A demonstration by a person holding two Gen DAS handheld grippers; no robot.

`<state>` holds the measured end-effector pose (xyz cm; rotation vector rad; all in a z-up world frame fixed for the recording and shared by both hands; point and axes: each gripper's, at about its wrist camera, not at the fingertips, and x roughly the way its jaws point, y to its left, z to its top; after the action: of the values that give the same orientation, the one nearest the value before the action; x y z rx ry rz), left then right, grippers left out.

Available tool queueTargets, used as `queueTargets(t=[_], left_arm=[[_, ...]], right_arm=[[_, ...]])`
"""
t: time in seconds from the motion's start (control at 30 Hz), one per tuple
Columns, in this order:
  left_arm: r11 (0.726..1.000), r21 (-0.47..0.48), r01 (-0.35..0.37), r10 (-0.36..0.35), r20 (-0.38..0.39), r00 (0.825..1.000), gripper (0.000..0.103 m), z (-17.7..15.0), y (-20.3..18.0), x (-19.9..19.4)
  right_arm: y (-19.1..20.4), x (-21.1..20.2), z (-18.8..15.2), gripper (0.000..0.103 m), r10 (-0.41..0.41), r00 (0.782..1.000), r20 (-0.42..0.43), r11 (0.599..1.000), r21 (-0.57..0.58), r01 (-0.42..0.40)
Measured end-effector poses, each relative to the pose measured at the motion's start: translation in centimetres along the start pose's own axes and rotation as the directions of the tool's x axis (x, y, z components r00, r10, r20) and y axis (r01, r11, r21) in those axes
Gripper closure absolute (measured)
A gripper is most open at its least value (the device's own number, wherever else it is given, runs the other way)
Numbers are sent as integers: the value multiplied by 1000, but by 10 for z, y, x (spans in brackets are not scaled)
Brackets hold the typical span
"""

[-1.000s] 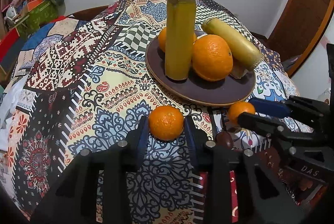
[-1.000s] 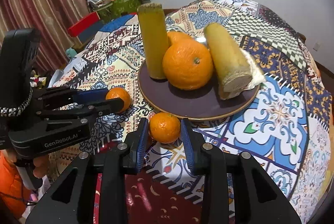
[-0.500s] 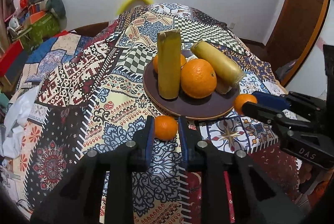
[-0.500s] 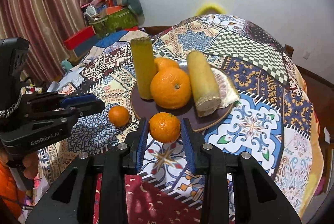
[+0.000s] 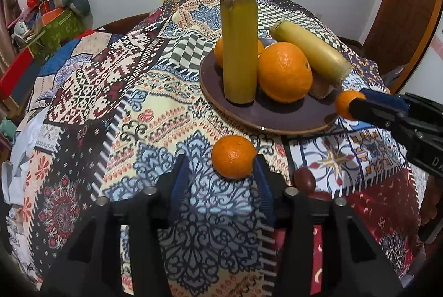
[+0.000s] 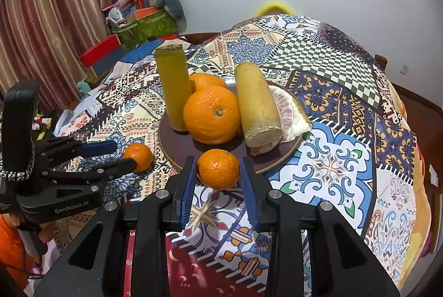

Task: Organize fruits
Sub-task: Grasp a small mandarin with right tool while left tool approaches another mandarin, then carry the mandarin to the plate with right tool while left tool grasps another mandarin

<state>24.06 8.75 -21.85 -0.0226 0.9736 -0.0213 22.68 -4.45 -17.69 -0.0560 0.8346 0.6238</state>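
A small orange [image 5: 234,157] lies on the patterned cloth between the fingers of my left gripper [image 5: 221,172]. Its jaws are opening; the left pad stands clear of the fruit. From the right wrist view, that orange [image 6: 138,157] sits at the left gripper's [image 6: 126,155] tips. My right gripper [image 6: 218,175] is shut on a second small orange [image 6: 218,169], held at the near rim of the dark plate [image 6: 177,147]. The plate [image 5: 277,117] carries a large orange [image 5: 285,72], another orange behind it, an upright yellow cane piece [image 5: 239,47], a lying one [image 5: 307,56] and a pomelo segment [image 6: 288,114].
Two dark red dates [image 5: 304,179] lie on the cloth by the left gripper's right finger. Boxes and soft clutter [image 6: 149,22] pile up at the back left, near a curtain [image 6: 41,20]. A wooden door [image 5: 401,20] stands at the right. The table drops off on all sides.
The left jaws closed around the small orange, then spread apart again, and the orange rests on the cloth. The right gripper keeps its orange by the plate's rim.
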Motion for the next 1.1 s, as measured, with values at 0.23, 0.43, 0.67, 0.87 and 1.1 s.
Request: queueTargets(t=[0.23, 0.43, 0.67, 0.87, 1.1], left_arm=[[999, 6, 39, -39, -1, 999, 60, 4, -9, 14], [998, 13, 62, -62, 2, 998, 66, 5, -13, 14], [997, 6, 75, -75, 52, 996, 66, 17, -15, -2], [997, 11, 76, -77, 62, 995, 66, 32, -22, 4], [997, 3, 79, -79, 45, 996, 66, 38, -24, 15]], right_arm=[[-5, 8, 1, 74, 2, 1000, -11, 1000, 4, -2], [-5, 13, 3, 74, 1, 1000, -15, 1000, -4, -1], [-3, 20, 5, 74, 2, 1000, -20, 1000, -18, -2], [-3, 29, 5, 73, -7, 999, -34, 1000, -25, 6], [-2, 31, 4, 73, -15, 999, -35, 999, -32, 14]])
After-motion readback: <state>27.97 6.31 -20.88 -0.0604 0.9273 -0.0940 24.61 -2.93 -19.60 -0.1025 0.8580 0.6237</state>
